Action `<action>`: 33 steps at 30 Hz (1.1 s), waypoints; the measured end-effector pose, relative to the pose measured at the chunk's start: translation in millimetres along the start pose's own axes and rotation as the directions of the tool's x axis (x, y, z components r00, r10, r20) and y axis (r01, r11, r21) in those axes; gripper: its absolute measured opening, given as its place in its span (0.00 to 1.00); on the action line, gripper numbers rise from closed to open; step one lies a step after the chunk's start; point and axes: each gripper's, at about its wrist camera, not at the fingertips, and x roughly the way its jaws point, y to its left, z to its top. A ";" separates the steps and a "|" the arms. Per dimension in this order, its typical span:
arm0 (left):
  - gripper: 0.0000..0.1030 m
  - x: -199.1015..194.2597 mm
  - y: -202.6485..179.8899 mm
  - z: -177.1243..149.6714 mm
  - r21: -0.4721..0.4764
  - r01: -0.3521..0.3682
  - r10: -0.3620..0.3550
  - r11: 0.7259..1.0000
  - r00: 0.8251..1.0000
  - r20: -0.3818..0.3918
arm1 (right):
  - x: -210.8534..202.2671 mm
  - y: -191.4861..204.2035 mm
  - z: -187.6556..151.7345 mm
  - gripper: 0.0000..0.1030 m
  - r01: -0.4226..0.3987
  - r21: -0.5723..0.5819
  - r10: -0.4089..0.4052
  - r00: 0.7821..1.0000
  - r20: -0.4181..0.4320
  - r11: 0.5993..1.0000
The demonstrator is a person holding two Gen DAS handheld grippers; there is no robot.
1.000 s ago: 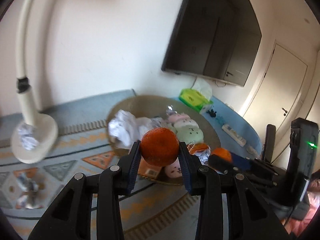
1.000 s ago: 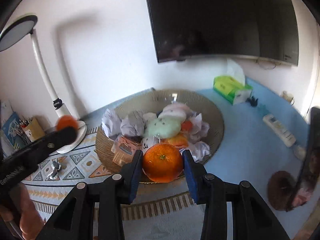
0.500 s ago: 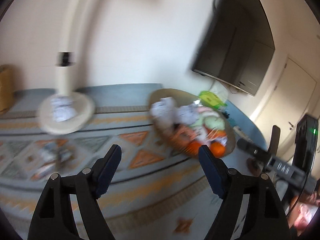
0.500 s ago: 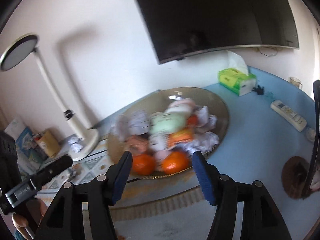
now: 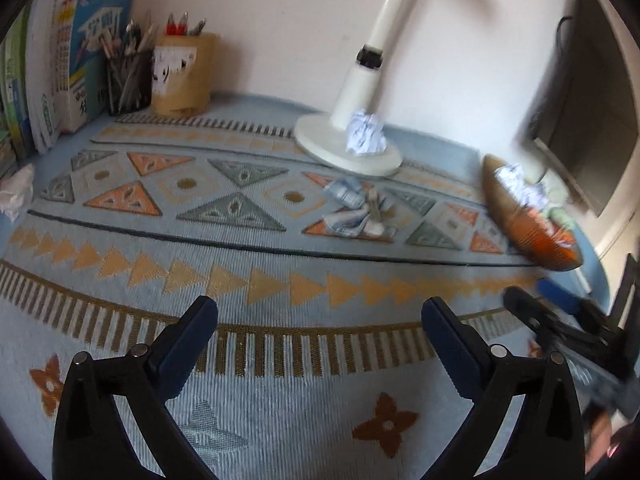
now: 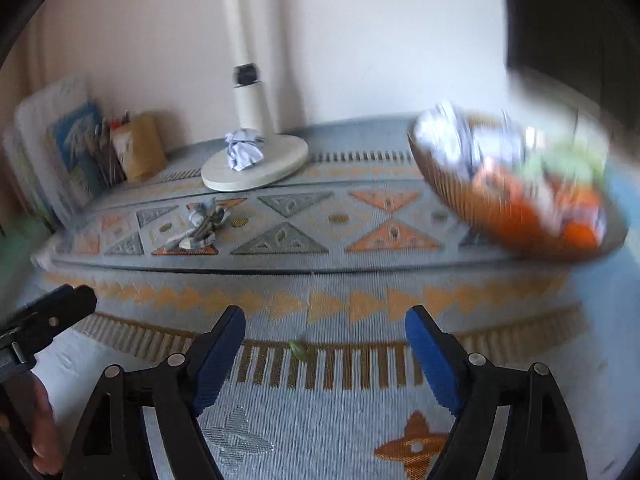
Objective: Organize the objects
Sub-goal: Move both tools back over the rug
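My left gripper is open and empty above the patterned mat. My right gripper is open and empty too. The woven basket, full of crumpled paper, soft toys and two oranges, stands at the right, blurred; it also shows in the left wrist view. A crumpled paper ball lies on the white lamp base. A crumpled wrapper lies on the mat ahead of the left gripper. The same wrapper and paper ball show in the right wrist view.
A pen holder, a tan cup and books stand at the back left against the wall. A white tissue lies at the far left. A dark screen hangs at the right.
Both grippers have let go of their oranges, which now lie in the basket. Both have opened wide and swung left and down, away from the basket, toward the mat.
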 end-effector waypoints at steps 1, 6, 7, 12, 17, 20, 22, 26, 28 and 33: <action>0.99 2.0 -3.6 0.1 0.009 -0.043 0.043 0.999 0.999 0.007 | -1.1 2.4 -1.3 0.90 0.003 -0.013 -0.003 1.000 0.007 1.000; 0.99 10.5 -6.3 -0.9 0.023 -0.151 0.152 0.988 0.988 -0.030 | 4.4 -7.3 -1.6 0.94 0.006 0.036 -0.006 1.000 -0.015 0.999; 0.99 9.8 -4.6 -0.9 0.015 -0.153 0.154 0.988 0.988 -0.026 | 6.1 -11.7 -1.3 0.94 -0.001 0.054 0.002 1.000 -0.022 0.999; 0.99 8.6 -1.9 -0.9 0.002 -0.156 0.156 0.988 0.987 -0.026 | 3.8 -13.8 -1.0 0.94 -0.006 0.066 0.008 1.000 -0.028 0.998; 0.99 10.4 -2.8 -1.7 0.011 -0.156 0.156 0.988 0.987 -0.037 | 4.6 -14.0 -1.9 0.98 -0.008 0.063 0.010 0.999 -0.032 0.998; 0.99 11.9 -2.8 -2.2 0.014 -0.156 0.156 0.988 0.987 -0.046 | 5.4 -14.7 -1.8 0.98 -0.011 0.066 0.013 0.999 -0.036 0.998; 0.99 12.8 -3.3 -2.4 0.017 -0.157 0.158 0.987 0.986 -0.050 | 5.7 -14.6 -1.8 0.99 -0.011 0.066 0.013 0.999 -0.039 0.998; 0.99 13.4 -3.2 -2.7 0.018 -0.156 0.157 0.988 0.986 -0.054 | 6.7 -15.2 -1.5 0.99 -0.013 0.068 0.016 0.999 -0.046 0.998; 0.99 13.6 -3.3 -2.7 0.018 -0.157 0.157 0.988 0.986 -0.055 | 6.8 -15.3 -1.6 0.99 -0.011 0.072 0.015 0.999 -0.048 0.997; 0.99 13.8 -3.3 -3.1 0.019 -0.157 0.158 0.987 0.986 -0.057 | 8.0 -15.6 -1.8 0.99 -0.012 0.076 0.016 0.998 -0.055 0.997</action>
